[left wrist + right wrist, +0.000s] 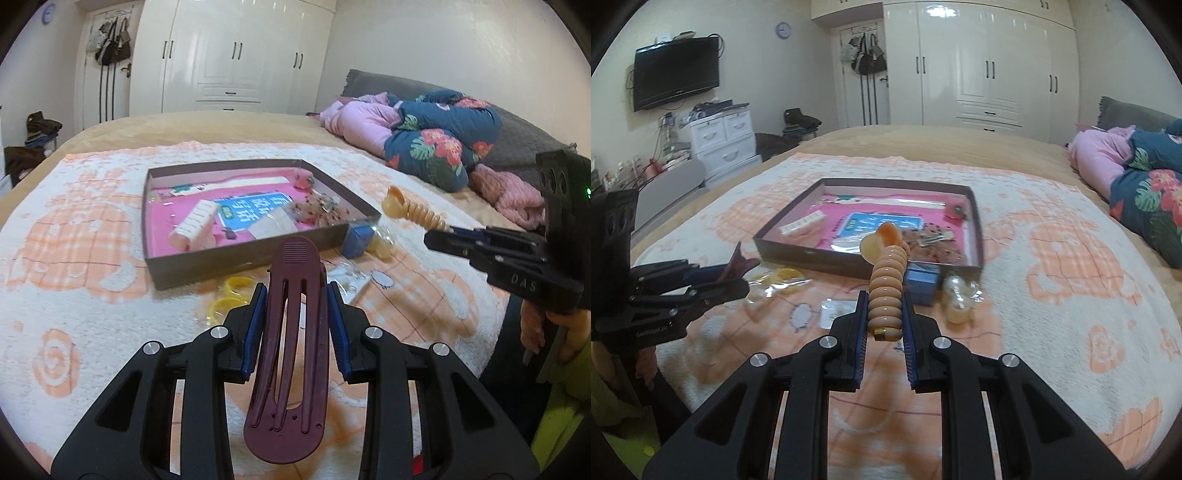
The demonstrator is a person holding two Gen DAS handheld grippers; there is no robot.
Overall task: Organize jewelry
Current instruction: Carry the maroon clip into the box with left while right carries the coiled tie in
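The left gripper is clamped on a long, flat, dark maroon plastic hair clip, its blue pads pressing both edges, the clip's rounded tip sticking out ahead of the fingertips. The right gripper is closed tight on a peach-coloured, ribbed spiral plastic hair tie, which rises out ahead between its pads; in the left wrist view the same tie juts from that gripper's tip.

Ahead of both grippers, on a white and orange patterned blanket spread over the bed, lies a shallow brown cardboard box with a pink lining, holding a cream ridged hair claw and small scattered beads. Just beyond the right gripper, against the box's near wall, stand a small blue cube box and pale pearl-like beads in a clear bag. Yellow plastic rings lie just beyond the left gripper.
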